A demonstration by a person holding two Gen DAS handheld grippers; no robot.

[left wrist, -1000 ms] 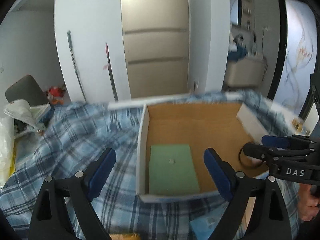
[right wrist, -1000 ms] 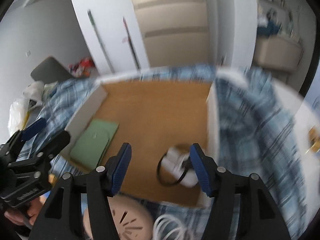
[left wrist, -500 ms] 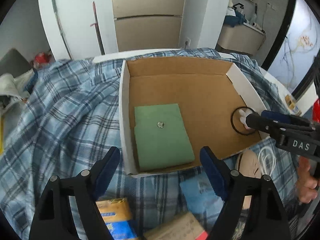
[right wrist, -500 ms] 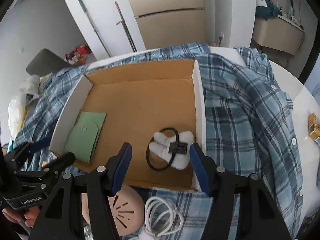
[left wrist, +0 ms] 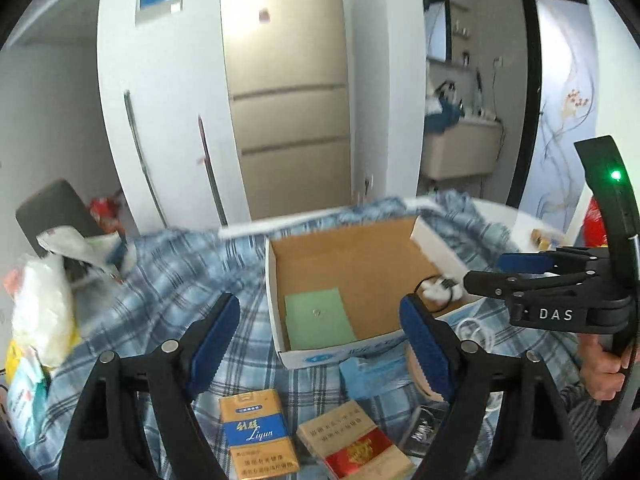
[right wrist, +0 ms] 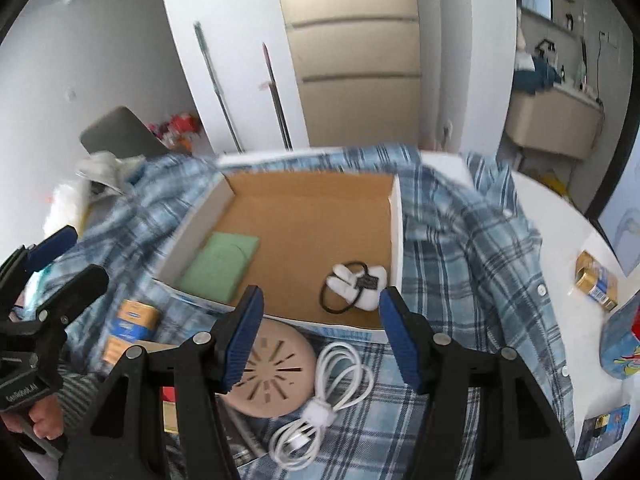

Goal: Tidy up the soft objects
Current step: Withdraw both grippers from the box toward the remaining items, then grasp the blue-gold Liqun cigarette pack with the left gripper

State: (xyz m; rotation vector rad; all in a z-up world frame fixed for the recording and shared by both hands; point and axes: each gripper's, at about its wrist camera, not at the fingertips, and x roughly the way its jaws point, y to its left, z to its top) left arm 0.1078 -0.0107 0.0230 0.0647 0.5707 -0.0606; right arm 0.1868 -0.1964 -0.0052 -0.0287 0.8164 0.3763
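Observation:
An open cardboard box [left wrist: 316,356] [right wrist: 398,220] sits on a blue plaid shirt [left wrist: 168,280] [right wrist: 472,248]. Inside lie a green pouch [left wrist: 318,318] [right wrist: 220,266] and a white plush hair tie with a black band [right wrist: 356,286] [left wrist: 438,288]. My left gripper [left wrist: 318,340] is open and empty, held back from the box's near wall. My right gripper [right wrist: 320,336] is open and empty, above the shirt in front of the box. A coiled white cable [right wrist: 324,404] and a beige round disc [right wrist: 272,372] lie under it.
Two cigarette packs [left wrist: 256,432] [left wrist: 356,444] and a light blue packet [left wrist: 376,376] lie on the shirt near me. A gold tin [right wrist: 596,280] and a blue pouch [right wrist: 620,344] sit on the white table at right. Bags [left wrist: 40,312] pile at left.
Both grippers have pulled back and up from the box, so more of the items in front of it shows. The hair tie stays in the box.

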